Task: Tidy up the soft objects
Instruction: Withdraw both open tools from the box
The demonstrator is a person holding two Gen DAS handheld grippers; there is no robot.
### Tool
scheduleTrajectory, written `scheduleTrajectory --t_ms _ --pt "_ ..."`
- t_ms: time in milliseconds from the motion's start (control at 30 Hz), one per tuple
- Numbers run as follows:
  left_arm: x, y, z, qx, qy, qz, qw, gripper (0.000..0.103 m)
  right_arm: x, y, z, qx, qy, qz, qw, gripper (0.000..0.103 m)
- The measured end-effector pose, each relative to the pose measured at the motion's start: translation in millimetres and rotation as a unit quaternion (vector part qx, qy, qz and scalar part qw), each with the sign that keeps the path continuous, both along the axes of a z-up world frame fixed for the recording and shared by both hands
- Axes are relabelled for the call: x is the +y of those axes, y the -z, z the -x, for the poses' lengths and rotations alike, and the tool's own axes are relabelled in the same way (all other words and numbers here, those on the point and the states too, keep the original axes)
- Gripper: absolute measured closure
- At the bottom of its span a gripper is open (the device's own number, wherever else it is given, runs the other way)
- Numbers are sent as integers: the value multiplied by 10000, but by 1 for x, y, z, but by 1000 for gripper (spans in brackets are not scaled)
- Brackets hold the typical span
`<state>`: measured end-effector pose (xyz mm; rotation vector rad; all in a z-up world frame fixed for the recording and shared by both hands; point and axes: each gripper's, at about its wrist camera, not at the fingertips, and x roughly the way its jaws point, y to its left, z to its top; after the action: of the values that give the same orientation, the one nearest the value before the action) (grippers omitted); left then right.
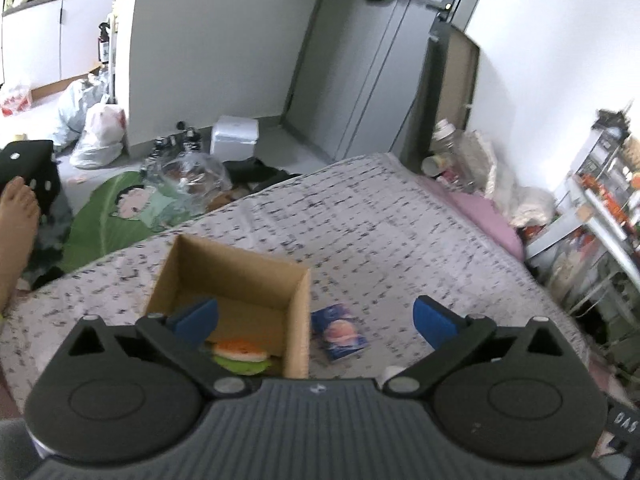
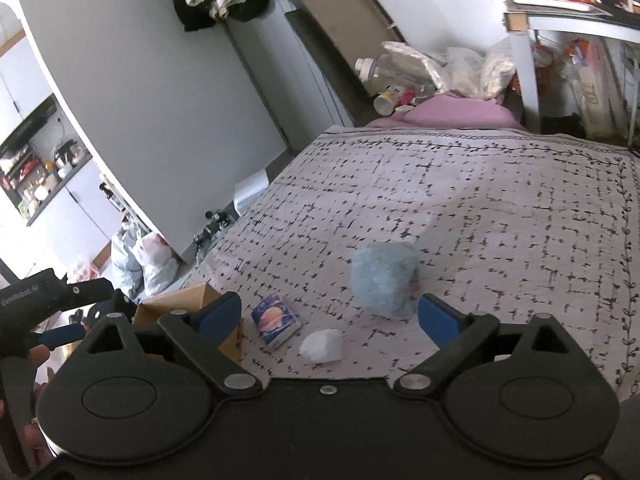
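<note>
An open cardboard box (image 1: 298, 300) stands on the patterned bedspread (image 1: 380, 232). A burger-shaped plush (image 1: 240, 354) lies inside it. My left gripper (image 1: 316, 320) is open and empty above the box's right wall. A small blue tissue pack (image 1: 340, 332) lies just right of the box; it also shows in the right wrist view (image 2: 276, 320). My right gripper (image 2: 330, 314) is open and empty above the bed. A white soft wad (image 2: 322, 345) lies between its fingers. A fluffy light-blue plush (image 2: 382, 276) sits just beyond. The box corner (image 2: 188, 300) is at the left.
A pink pillow (image 2: 448, 114) with bottles and bags lies at the bed's head. A shelf rack (image 1: 600, 220) stands right of the bed. Bags, a green cartoon cushion (image 1: 124, 208) and a white foam box (image 1: 234, 136) lie on the floor left. The left gripper shows in the right wrist view (image 2: 60, 334).
</note>
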<state>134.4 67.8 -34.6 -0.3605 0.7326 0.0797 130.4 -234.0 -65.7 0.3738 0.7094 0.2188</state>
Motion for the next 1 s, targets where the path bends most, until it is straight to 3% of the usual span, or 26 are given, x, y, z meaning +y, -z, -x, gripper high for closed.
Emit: scheduleTrajectory --t_ms 233,500,1000 --pt "-25 -3 -2 -67 154 30 9999 0 -28 5 6 18 152 -87 9998 8" --pt "-58 0 -5 51 321 -196 9993 0 -55 8 8 22 247 -287 9993 8" --pt "-98 22 -25 540 503 -477 9961 0 -92 41 1 219 954 -1076 9894 8"
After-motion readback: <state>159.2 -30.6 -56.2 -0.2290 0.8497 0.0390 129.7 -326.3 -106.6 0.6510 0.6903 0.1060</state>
